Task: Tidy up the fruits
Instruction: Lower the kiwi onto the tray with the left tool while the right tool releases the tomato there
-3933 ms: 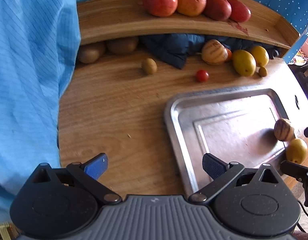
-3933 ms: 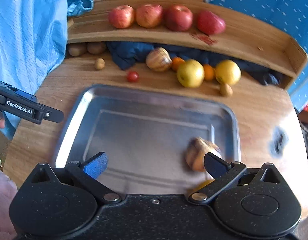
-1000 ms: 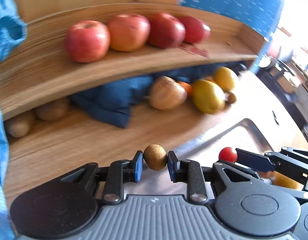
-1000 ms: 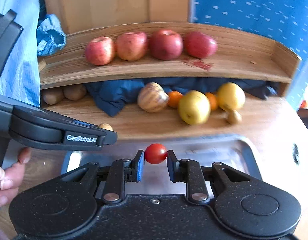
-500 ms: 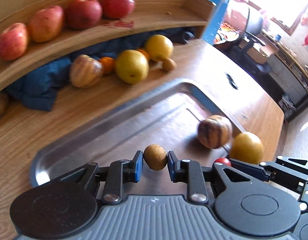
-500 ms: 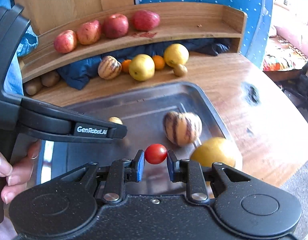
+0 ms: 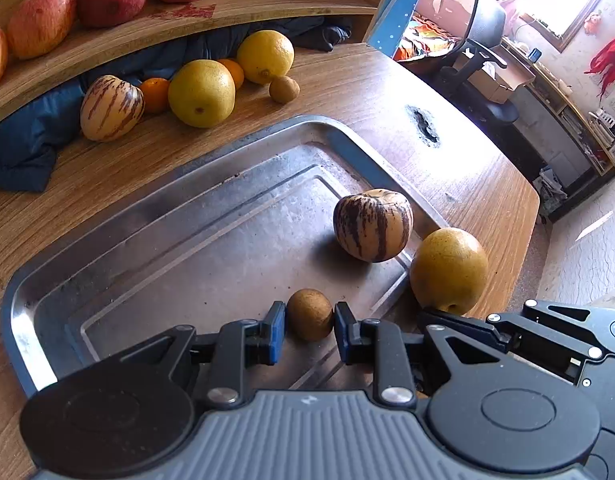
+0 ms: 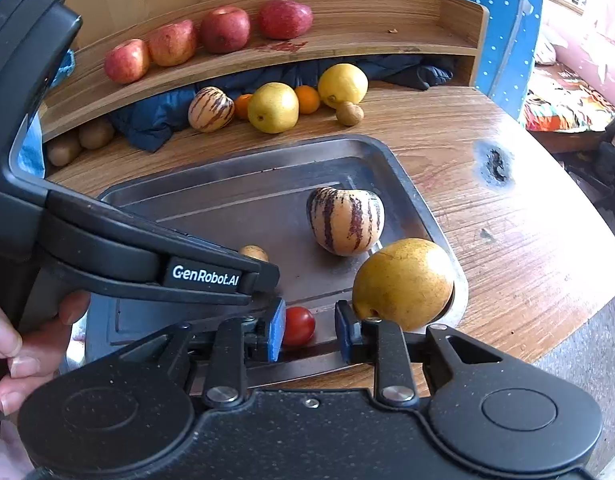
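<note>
A metal tray (image 7: 107, 216) on the wooden worktop (image 7: 447, 160) holds a striped melon (image 7: 372, 225) and a yellow pear (image 7: 448, 269) at its right end. The left gripper (image 7: 309, 327) has its fingers slightly parted around a small brown fruit (image 7: 309, 314) resting on the tray; the right gripper (image 8: 309, 330) has let go of a cherry tomato (image 8: 298, 325), which lies beside the pear.

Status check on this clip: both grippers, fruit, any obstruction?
Left hand-held gripper open around small brown fruit on tray. Right hand-held gripper open, cherry tomato between fingers. Yellow pear crowds right finger.
</note>
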Action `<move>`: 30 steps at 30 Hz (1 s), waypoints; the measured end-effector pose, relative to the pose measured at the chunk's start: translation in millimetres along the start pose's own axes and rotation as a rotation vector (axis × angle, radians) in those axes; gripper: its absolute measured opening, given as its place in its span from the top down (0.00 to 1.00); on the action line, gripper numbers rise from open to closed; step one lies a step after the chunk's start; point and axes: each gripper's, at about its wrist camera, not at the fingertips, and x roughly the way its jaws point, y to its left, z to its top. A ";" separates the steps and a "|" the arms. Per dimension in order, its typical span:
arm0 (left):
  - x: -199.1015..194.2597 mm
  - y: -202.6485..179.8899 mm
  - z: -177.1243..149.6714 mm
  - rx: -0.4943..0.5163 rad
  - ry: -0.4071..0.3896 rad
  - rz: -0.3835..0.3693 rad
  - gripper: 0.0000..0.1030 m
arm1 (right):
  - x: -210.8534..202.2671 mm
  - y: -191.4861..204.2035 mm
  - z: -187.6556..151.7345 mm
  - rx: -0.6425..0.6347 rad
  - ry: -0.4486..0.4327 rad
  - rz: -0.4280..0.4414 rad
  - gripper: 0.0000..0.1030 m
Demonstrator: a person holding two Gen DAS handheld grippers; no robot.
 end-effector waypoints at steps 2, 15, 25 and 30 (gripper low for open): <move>0.2 0.0 1.1 -0.004 0.000 0.003 0.72 | -0.1 -0.5 0.2 -0.005 -0.001 0.002 0.71; -19.3 2.3 -11.4 -0.058 -0.041 0.074 0.44 | -13.0 -2.2 -10.0 -0.053 -0.016 0.047 0.44; -60.6 16.9 -49.3 -0.131 -0.068 0.182 0.12 | -29.9 1.8 -22.6 -0.106 -0.012 0.125 0.12; -79.8 21.0 -74.4 -0.169 -0.054 0.244 0.05 | -36.5 5.6 -28.7 -0.132 -0.005 0.173 0.04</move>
